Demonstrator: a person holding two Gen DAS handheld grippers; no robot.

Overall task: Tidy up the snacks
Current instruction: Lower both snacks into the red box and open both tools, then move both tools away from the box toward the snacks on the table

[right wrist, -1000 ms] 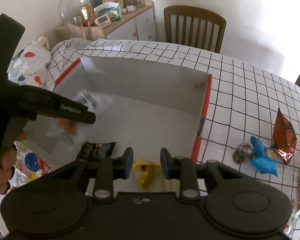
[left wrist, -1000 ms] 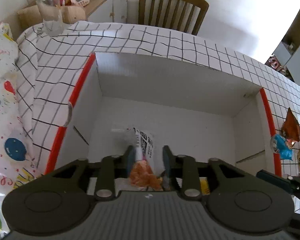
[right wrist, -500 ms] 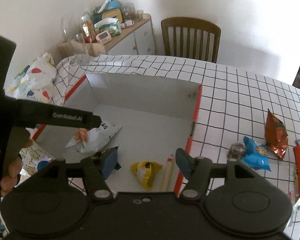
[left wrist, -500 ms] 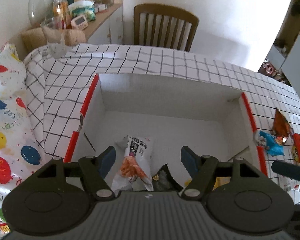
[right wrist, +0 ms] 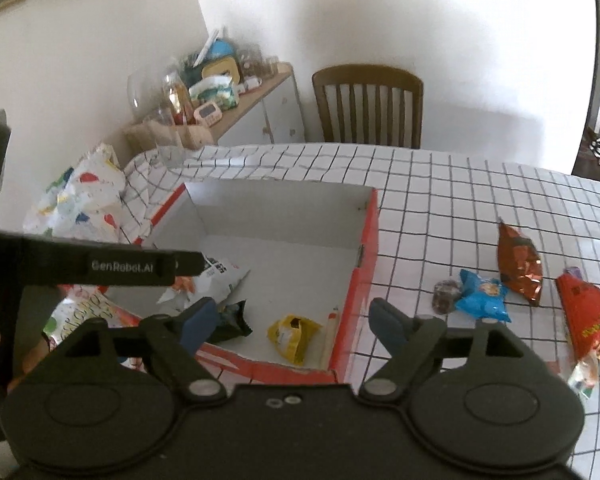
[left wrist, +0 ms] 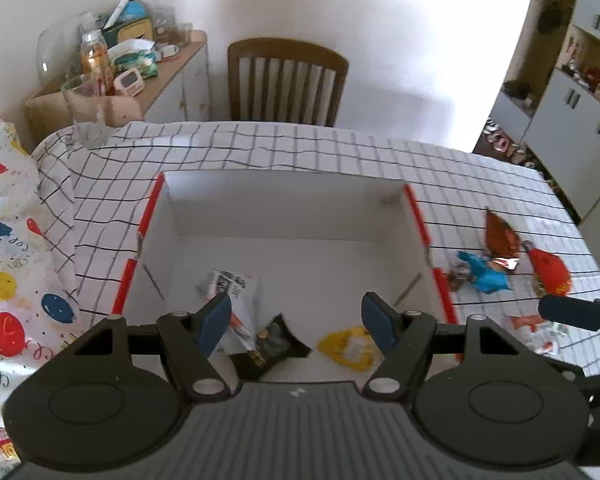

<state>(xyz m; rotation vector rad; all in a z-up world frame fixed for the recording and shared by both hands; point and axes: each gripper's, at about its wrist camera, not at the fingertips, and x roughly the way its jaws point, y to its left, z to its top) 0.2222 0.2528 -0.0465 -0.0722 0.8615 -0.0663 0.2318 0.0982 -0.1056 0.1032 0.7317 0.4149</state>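
— Where do things stand?
— Three snacks lie in the box [left wrist: 284, 208]; both my grippers, left gripper [left wrist: 296, 322] and right gripper [right wrist: 288, 326], hold nothing, fingers apart.
— Next?
— The blue packet [right wrist: 482, 294] at two o'clock on the table [right wrist: 480, 200]: I'd come in low and pinch its middle.

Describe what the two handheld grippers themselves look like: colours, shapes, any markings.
Both are matte black plastic. The left gripper has two round discs flanking a ribbed grey centre panel, angular linkage arms with silver pivot pins, and blue pads on its fingertips. The right gripper matches, with blue pads too. Seen from the right wrist, the left one's side bar reads "GenRobot.AI" in grey lettering. No cables show.
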